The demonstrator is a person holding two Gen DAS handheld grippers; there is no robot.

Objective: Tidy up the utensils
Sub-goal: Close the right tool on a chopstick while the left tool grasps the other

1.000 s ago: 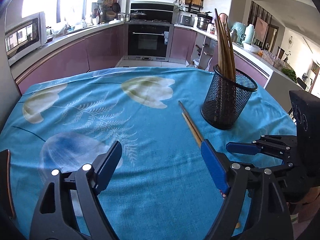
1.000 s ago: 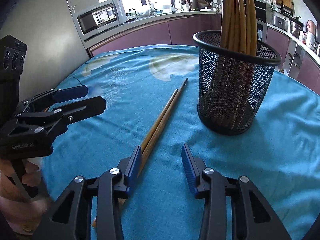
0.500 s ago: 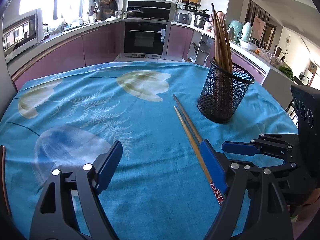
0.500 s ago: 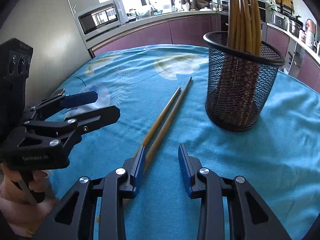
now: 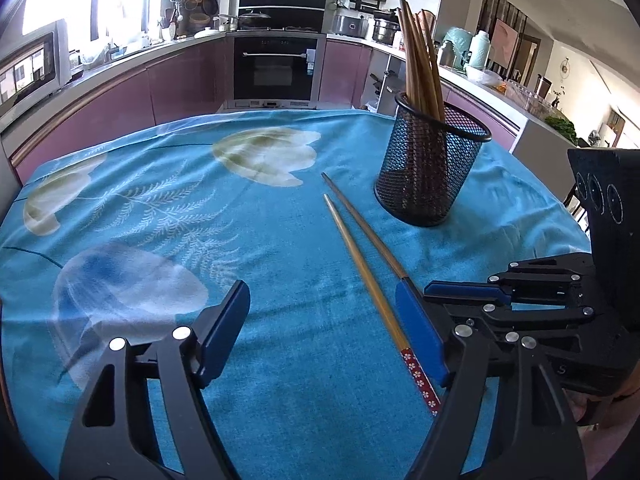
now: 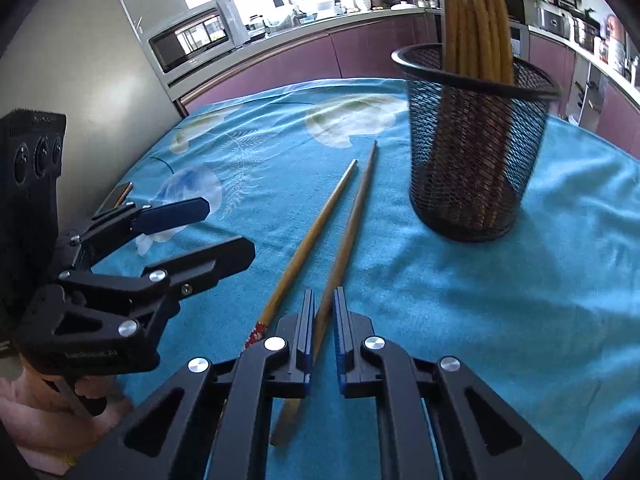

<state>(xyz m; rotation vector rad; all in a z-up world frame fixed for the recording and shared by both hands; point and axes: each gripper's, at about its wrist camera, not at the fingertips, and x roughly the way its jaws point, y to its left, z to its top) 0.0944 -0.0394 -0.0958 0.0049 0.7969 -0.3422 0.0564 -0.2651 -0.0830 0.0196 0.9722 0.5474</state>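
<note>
Two wooden chopsticks lie side by side on the blue tablecloth. My right gripper (image 6: 322, 308) is shut on the right chopstick (image 6: 352, 220) near its thick end, low at the cloth. The left chopstick (image 6: 308, 244), with a red flowered end, lies free beside it. A black mesh holder (image 6: 472, 152) with several chopsticks stands upright just right of them. My left gripper (image 5: 324, 324) is open and empty above the cloth; the flowered chopstick (image 5: 360, 256) lies by its right finger. The holder (image 5: 428, 176) shows beyond it.
The round table with the blue flowered cloth (image 5: 160, 208) drops off at its edges. Purple kitchen cabinets and an oven (image 5: 276, 68) stand behind. A microwave (image 6: 196, 40) sits on the counter. My left gripper (image 6: 192, 236) shows to the left in the right wrist view.
My right gripper has moved onto the right chopstick and closed on it. My left gripper has drawn back a little and stays open.
</note>
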